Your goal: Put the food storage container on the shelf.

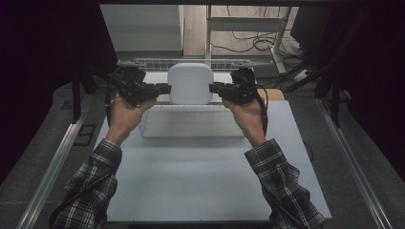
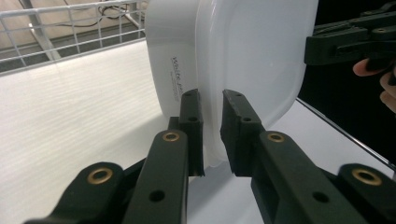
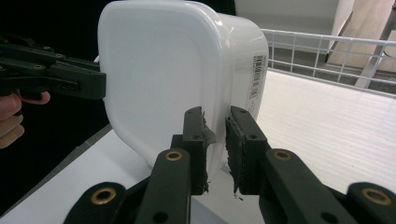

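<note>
A white plastic container (image 1: pixel 190 83) with a lid hangs in the air above a white wire basket (image 1: pixel 191 121), held between both grippers. My left gripper (image 1: pixel 165 88) is shut on the rim at its left side. My right gripper (image 1: pixel 215 88) is shut on the rim at its right side. In the left gripper view the jaws clamp the lid's edge of the container (image 2: pixel 243 51), and the other gripper (image 2: pixel 350 42) grips the far side. In the right gripper view the container (image 3: pixel 159 70) shows a barcode label, with the other gripper (image 3: pixel 56 77) at its far side.
The wire basket's back rim (image 1: pixel 186 62) runs behind the container. The basket stands on a pale table (image 1: pixel 191 181). Metal rails (image 1: pixel 57 157) flank the table. Table legs and cables (image 1: pixel 258 40) lie on the floor beyond.
</note>
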The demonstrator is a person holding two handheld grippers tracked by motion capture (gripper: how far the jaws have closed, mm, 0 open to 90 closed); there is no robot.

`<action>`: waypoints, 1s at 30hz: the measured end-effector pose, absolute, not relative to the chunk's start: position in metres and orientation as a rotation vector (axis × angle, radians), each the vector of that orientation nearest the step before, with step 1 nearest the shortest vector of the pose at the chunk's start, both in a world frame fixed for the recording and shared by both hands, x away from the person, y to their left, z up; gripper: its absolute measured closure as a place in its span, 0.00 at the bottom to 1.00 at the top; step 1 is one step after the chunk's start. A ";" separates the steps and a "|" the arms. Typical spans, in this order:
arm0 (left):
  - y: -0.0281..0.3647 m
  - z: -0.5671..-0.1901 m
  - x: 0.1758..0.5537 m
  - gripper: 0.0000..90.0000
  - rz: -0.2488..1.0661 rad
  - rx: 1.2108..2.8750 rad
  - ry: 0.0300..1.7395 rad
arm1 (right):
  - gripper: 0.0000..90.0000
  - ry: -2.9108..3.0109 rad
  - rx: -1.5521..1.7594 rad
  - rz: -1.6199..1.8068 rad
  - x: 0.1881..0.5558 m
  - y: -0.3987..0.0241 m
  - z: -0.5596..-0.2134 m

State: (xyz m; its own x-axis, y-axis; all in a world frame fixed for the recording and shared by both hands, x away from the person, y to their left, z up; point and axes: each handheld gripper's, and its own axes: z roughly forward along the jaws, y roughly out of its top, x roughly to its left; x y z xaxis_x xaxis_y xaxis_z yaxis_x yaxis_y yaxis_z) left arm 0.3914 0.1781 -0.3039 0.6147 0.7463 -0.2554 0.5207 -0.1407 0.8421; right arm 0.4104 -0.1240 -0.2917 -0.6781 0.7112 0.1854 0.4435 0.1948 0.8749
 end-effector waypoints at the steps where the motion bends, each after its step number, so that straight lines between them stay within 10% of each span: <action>1: 0.178 -0.304 0.391 0.88 0.273 1.806 1.026 | 0.86 2.211 1.100 1.477 0.410 -0.124 -0.292; 30: 0.167 -0.310 0.418 0.71 0.232 1.785 1.067 | 0.70 2.232 1.237 1.471 0.447 -0.122 -0.295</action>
State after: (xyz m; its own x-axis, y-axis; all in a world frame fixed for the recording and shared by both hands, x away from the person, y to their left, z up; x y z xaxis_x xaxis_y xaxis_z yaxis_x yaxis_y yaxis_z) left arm 0.4179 0.1675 -0.3097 0.5919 0.7478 -0.3008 0.5559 -0.1086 0.8241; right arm 0.4475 -0.1216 -0.2954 -0.6313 0.7279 0.2678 0.5331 0.1565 0.8314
